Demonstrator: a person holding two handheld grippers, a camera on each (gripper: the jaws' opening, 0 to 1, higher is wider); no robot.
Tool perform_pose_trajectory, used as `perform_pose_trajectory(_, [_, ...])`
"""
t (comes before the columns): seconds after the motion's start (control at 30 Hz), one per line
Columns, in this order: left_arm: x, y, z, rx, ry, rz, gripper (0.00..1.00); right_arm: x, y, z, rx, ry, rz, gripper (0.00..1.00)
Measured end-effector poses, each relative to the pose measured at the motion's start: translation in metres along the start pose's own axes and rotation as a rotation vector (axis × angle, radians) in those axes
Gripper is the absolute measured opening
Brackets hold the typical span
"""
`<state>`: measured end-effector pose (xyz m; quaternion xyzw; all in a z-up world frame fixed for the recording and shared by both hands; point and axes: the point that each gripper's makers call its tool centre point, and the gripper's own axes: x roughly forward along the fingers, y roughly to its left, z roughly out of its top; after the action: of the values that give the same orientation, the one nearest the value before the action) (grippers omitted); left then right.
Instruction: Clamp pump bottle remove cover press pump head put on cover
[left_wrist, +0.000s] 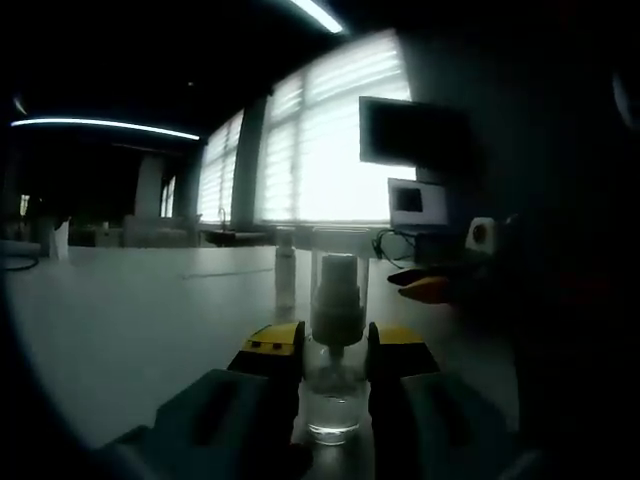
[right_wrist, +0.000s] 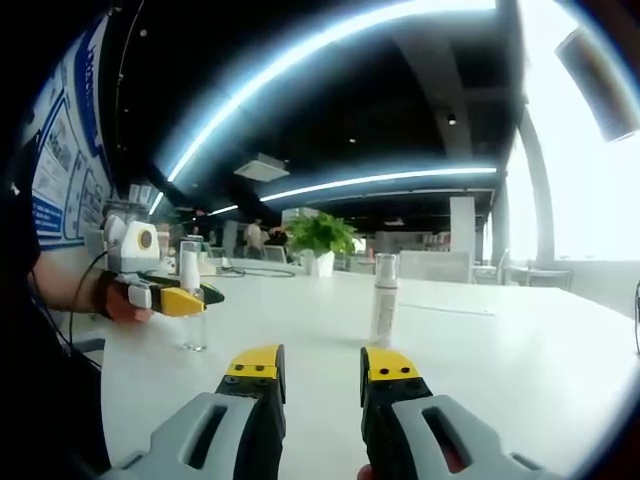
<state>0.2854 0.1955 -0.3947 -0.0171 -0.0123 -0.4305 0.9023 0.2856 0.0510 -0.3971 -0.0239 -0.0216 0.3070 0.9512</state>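
A: Left gripper view first. What's between the jaws?

B: The left gripper (left_wrist: 335, 345) is clamped on the pump bottle (left_wrist: 333, 395), a small clear one standing upright on the white table (left_wrist: 130, 320). Yellow-tipped jaws press its sides low down. A clear cover (left_wrist: 338, 270) sits over the white pump head (left_wrist: 336, 300).

A: Anything behind it?

B: A second slim bottle (left_wrist: 286, 270) stands upright on the table, further back and a bit left. To the right, an orange-yellow tip (left_wrist: 425, 287) pokes in; looks like the other gripper, too dark to be sure. Bright blinds (left_wrist: 320, 140) and a dark monitor (left_wrist: 405, 130) at the back.

A: Right gripper view?

B: The right gripper (right_wrist: 322, 375) has its jaws apart, nothing between them, low over the table (right_wrist: 480, 350). The slim bottle (right_wrist: 384, 298) stands upright ahead of it, well apart from the jaws.

A: And the clamped bottle there?

B: Far left: the left gripper (right_wrist: 185, 300) held by a hand (right_wrist: 120, 300), gripping the pump bottle (right_wrist: 193, 300), base on the table. Cover on top is visible but small.

A: Background?

B: A potted plant (right_wrist: 320, 240) at the far end of the table, ceiling light strips (right_wrist: 380, 180), a poster (right_wrist: 55, 160) on the left wall.
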Motion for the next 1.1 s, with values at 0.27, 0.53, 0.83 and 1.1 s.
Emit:
perform_pose_trajectory(0.27, [-0.001,0.000,-0.001,0.007,0.000,0.001,0.16,-0.002,-0.006,0.002,0.017,-0.014,-0.014,0.25])
perform_pose_trajectory(0.53, [-0.001,-0.002,-0.001,0.005,0.000,-0.001,0.16,-0.001,0.000,0.000,-0.010,0.007,-0.002,0.25])
perform_pose_trajectory(0.83, [-0.001,-0.003,-0.003,0.004,0.004,-0.004,0.16,-0.017,0.023,0.016,0.061,-0.034,0.048,0.24])
perform_pose_trajectory(1.1, [-0.001,-0.003,-0.004,0.006,0.007,-0.001,0.16,-0.017,0.041,0.046,0.089,-0.077,0.096,0.24])
